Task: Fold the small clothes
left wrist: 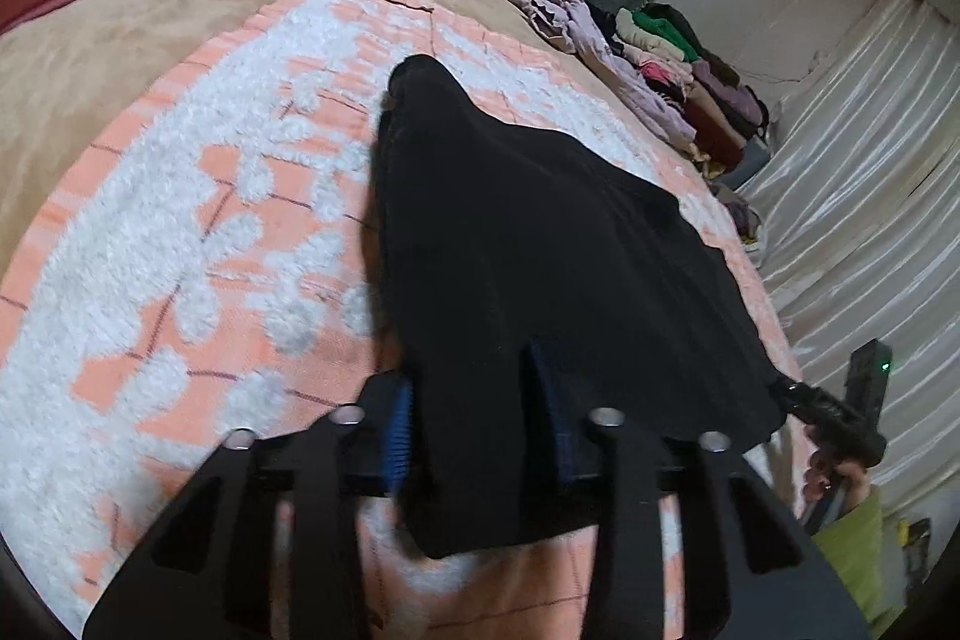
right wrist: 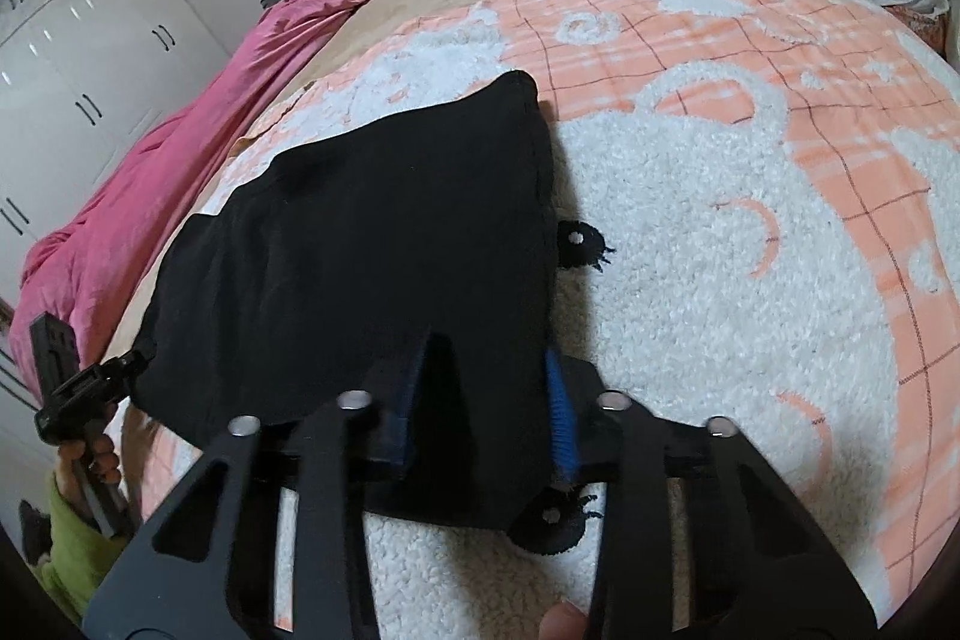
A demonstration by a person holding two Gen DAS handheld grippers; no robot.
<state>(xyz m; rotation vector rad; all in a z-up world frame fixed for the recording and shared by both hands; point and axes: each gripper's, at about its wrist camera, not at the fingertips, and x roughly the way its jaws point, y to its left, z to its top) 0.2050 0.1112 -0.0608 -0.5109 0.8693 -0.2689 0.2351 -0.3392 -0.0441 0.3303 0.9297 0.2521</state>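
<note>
black garment (left wrist: 540,244) lies spread over the peach and white blanket (left wrist: 180,232) on the bed, with its near edge lifted into both tools. the left gripper (left wrist: 486,418) has its fingers (left wrist: 399,418) drawn in on a bunch of the dark cloth at one near corner, and the right gripper (right wrist: 480,412) has its fingers (right wrist: 561,418) narrowed on the hem at the other, so each end of the same edge is pinched; my reading is that this paired hold keeps the edge taut and level for carrying it over the far part in a fold. the far tip of the garment rests flat on the blanket, acting as an anchor. beyond it the blanket is open and unobstructed, giving room to sweep forward. a pile of clothes (left wrist: 672,58) runs along the far side of the bed near the curtain (left wrist: 852,196), and a pink quilt (right wrist: 180,148) is heaped along the other side, both well apart from the garment. the blanket's own near edge is just beside the grippers, so there is little room to pull back.
</note>
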